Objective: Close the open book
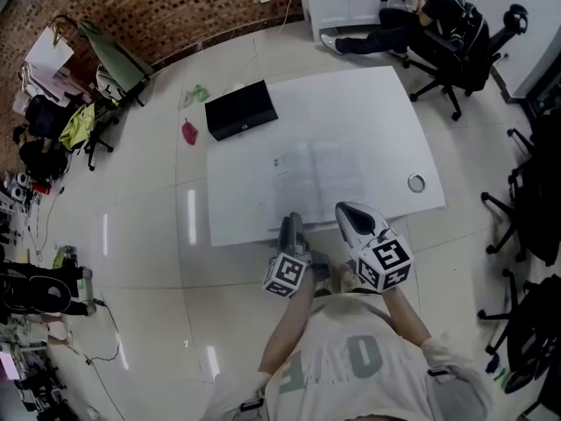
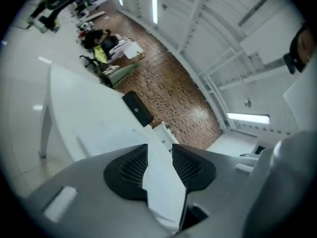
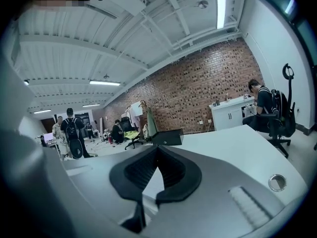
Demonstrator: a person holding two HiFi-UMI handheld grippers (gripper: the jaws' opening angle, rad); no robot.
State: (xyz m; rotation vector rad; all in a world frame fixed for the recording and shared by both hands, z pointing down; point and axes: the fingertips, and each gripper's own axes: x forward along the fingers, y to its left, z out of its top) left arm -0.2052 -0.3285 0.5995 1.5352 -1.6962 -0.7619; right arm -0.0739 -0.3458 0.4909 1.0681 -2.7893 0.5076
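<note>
The open book [image 1: 316, 172] lies flat in the middle of the white table [image 1: 377, 112], its pale pages hard to tell from the tabletop. My left gripper [image 1: 292, 221] is at the table's near edge, in front of the book's left half. Its jaws [image 2: 159, 145] stand open, and only white tabletop shows in the gap. My right gripper [image 1: 347, 209] hovers over the near edge, in front of the book's right half. Its tips [image 3: 158, 148] meet, shut on nothing. Neither gripper touches the book.
A black box [image 1: 241, 110] stands at the table's far left corner. A small metal ring [image 1: 416, 182] lies near the right edge. A person sits on an office chair [image 1: 456, 42] beyond the table. More chairs [image 1: 526, 200] stand to the right, and clutter lines the left wall.
</note>
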